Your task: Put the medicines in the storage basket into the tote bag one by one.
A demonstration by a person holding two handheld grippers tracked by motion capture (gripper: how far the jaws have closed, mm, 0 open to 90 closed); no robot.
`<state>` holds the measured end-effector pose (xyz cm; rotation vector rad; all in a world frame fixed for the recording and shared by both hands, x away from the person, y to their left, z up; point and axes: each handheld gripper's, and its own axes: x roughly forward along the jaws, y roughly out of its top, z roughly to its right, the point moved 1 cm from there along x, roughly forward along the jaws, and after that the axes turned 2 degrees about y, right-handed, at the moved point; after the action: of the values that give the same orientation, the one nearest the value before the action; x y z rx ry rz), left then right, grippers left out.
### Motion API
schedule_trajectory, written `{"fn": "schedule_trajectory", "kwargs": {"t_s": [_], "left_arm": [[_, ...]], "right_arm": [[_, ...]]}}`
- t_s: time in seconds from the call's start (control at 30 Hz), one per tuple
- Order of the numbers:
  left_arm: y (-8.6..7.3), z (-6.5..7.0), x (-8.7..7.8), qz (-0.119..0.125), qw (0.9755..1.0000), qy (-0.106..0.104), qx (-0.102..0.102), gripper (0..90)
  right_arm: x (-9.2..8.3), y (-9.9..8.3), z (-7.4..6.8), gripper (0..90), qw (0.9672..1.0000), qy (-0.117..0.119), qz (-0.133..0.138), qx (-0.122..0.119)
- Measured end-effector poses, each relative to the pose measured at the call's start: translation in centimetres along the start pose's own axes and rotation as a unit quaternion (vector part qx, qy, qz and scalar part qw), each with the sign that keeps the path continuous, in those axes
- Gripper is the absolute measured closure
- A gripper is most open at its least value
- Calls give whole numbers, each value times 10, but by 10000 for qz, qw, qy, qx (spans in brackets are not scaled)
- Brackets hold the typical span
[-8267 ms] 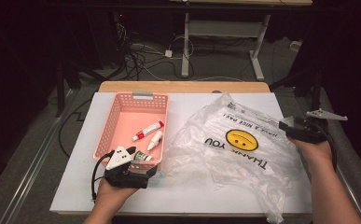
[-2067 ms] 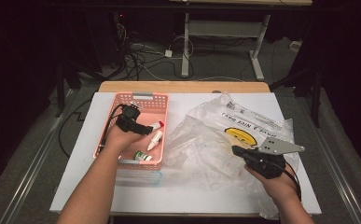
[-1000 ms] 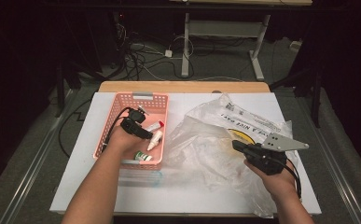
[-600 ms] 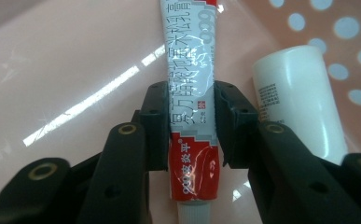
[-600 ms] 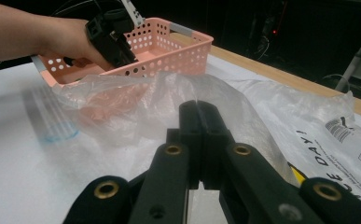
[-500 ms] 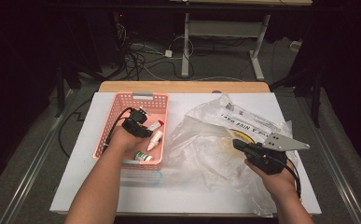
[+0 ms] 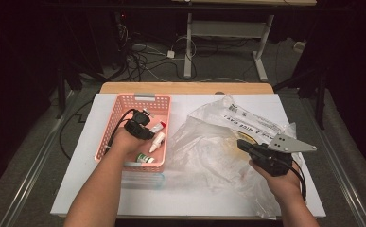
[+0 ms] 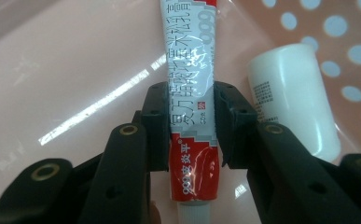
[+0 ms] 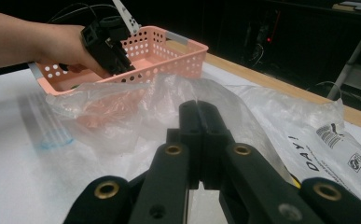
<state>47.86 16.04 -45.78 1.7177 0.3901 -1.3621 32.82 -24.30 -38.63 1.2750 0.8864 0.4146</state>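
Note:
A red-and-white tube (image 8: 190, 70) lies on the floor of the pink basket (image 7: 145, 97). My left gripper (image 8: 191, 121) reaches down into the basket. Its jaws have just been closing, and the pads now press both sides of the tube. In the high view the left gripper (image 7: 147, 130) is near the tube's red end (image 7: 157, 126). My right gripper (image 9: 197, 112) is shut, pinching a fold of the clear plastic bag (image 9: 271, 116) and holding it up off the table. From above, the right gripper (image 7: 241, 143) is over the middle of the bag (image 7: 204, 142).
A small white bottle (image 8: 290, 98) lies next to the tube, and a green-labelled item (image 7: 145, 158) sits at the basket's near end. A clear zip pouch (image 7: 143, 179) lies flat in front of the basket. The white table top (image 7: 76, 179) ends near both forearms.
Over the last second both hands stay where they were. Since the oldest frame, the left hand went into the basket and the right hand came in over the bag.

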Motion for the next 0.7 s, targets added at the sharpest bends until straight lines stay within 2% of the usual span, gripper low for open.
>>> {"fn": "schedule_trajectory", "kwargs": {"t_s": [0.2,0.33,0.6,0.7], "left_arm": [[-2,-2,-13,167,9997,138,-76,665],[-5,-1,-25,349,9992,109,-135,665],[-10,8,-46,796,9964,115,-263,665],[-13,10,-53,896,9956,102,-269,665]], "right_arm": [[-1,0,1,900,10000,12,24,44],[-3,1,1,900,10000,26,81,45],[-5,2,0,900,9999,22,108,36],[-5,2,0,900,9999,24,103,51]]}}
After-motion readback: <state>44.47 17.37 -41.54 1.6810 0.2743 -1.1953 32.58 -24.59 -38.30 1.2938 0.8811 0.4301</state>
